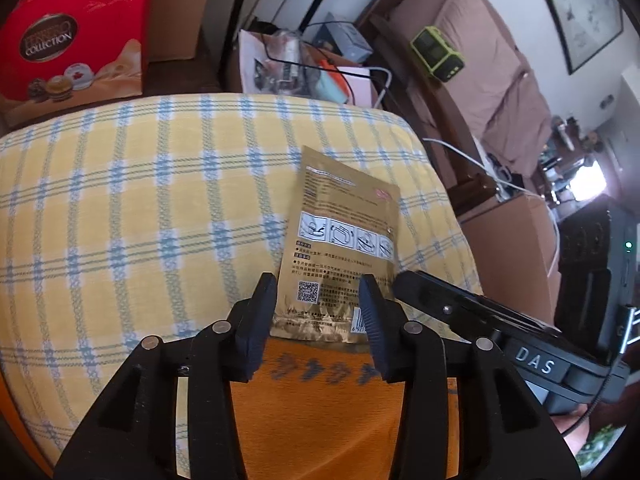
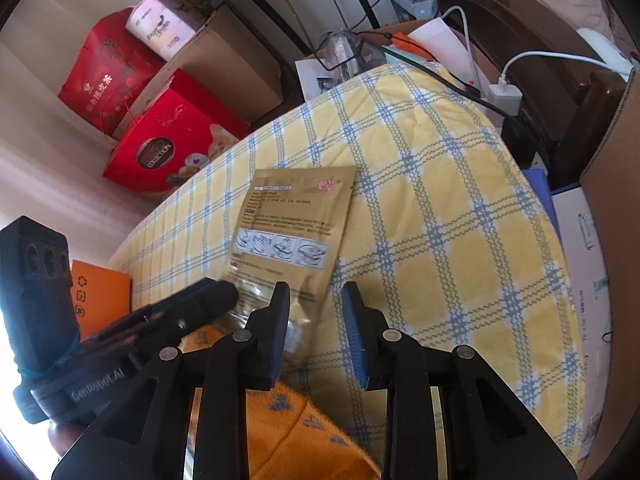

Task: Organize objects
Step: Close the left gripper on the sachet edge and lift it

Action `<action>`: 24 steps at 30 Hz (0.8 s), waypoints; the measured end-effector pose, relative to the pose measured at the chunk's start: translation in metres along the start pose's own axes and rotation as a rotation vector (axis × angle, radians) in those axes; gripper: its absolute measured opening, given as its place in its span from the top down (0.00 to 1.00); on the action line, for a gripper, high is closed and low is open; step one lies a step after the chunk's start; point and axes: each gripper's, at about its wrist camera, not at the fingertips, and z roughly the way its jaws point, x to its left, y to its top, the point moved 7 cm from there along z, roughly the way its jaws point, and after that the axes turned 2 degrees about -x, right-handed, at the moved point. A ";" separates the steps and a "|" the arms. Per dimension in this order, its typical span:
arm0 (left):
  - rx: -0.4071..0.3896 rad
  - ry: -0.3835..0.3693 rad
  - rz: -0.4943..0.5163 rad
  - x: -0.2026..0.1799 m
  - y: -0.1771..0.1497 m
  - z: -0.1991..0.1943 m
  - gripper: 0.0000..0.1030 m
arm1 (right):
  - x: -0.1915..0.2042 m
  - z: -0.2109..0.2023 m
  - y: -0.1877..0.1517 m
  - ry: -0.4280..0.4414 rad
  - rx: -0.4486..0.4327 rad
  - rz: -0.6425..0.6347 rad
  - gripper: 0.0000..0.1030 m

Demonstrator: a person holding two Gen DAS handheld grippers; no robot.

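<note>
A gold foil pouch (image 1: 344,220) with printed text and pictograms lies flat on a yellow and blue checked cloth (image 1: 140,200). My left gripper (image 1: 318,308) stands open at its near edge, with the pouch's lower end between the fingers and the pads off it. The right gripper's finger (image 1: 416,288) reaches in beside it from the right. In the right wrist view the pouch (image 2: 296,216) lies ahead on the cloth (image 2: 440,220). My right gripper (image 2: 316,308) is open over its near right corner, and the left gripper's finger (image 2: 212,296) lies at the near left corner.
An orange patterned cloth (image 1: 320,400) lies under the grippers at the near edge. Red gift boxes (image 2: 172,148) and cardboard boxes stand beyond the far left. Papers, cables and a white charger (image 2: 504,94) crowd the far edge. A green device (image 1: 438,54) sits on a brown sofa.
</note>
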 end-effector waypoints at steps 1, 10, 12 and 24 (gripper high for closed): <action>0.011 -0.017 -0.011 0.000 -0.001 0.002 0.76 | 0.000 0.001 0.000 0.005 -0.001 0.003 0.73; 0.028 -0.128 -0.088 0.000 -0.004 0.004 0.91 | -0.001 0.002 0.000 0.055 0.019 0.036 0.76; 0.026 -0.148 -0.082 -0.006 -0.005 0.001 0.94 | -0.001 0.001 -0.001 0.064 0.022 0.036 0.76; 0.015 -0.156 -0.001 -0.047 -0.001 -0.019 0.96 | 0.006 -0.020 -0.009 0.121 0.053 -0.018 0.81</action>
